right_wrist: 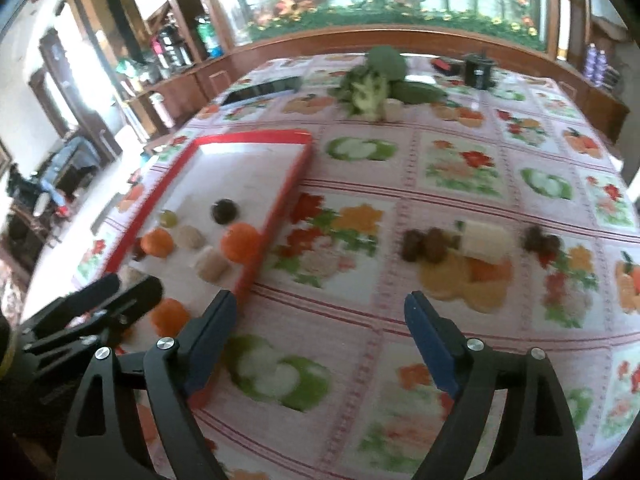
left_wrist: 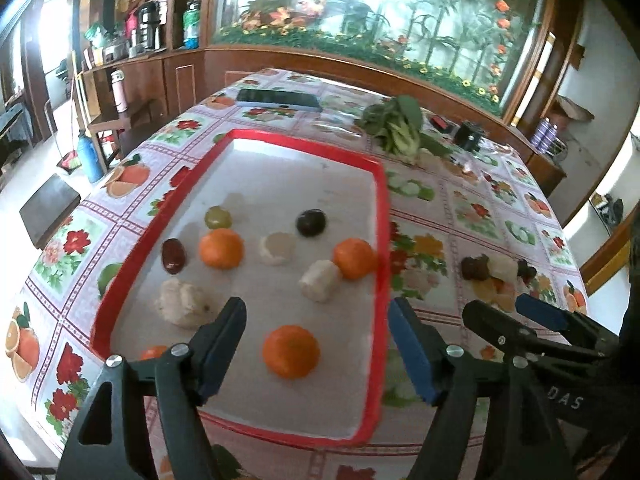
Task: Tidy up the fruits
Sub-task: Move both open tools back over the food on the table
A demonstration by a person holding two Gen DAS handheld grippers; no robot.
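Spanning the floral tablecloth (right_wrist: 440,152), the red tray (left_wrist: 382,240) already carries most fruit: oranges (left_wrist: 291,351), pale peeled pieces, dark plums. Outside it, toward three o'clock, a small cluster of leftover fruit (right_wrist: 480,244) waits, so I judge the sorting mostly done. The left gripper (left_wrist: 316,344) and right gripper (right_wrist: 320,344) both hang spread apart, grasping nothing.

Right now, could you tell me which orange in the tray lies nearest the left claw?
The orange lying alone at the tray's near end, between the left claw's open fingers; the other full oranges lie farther back.
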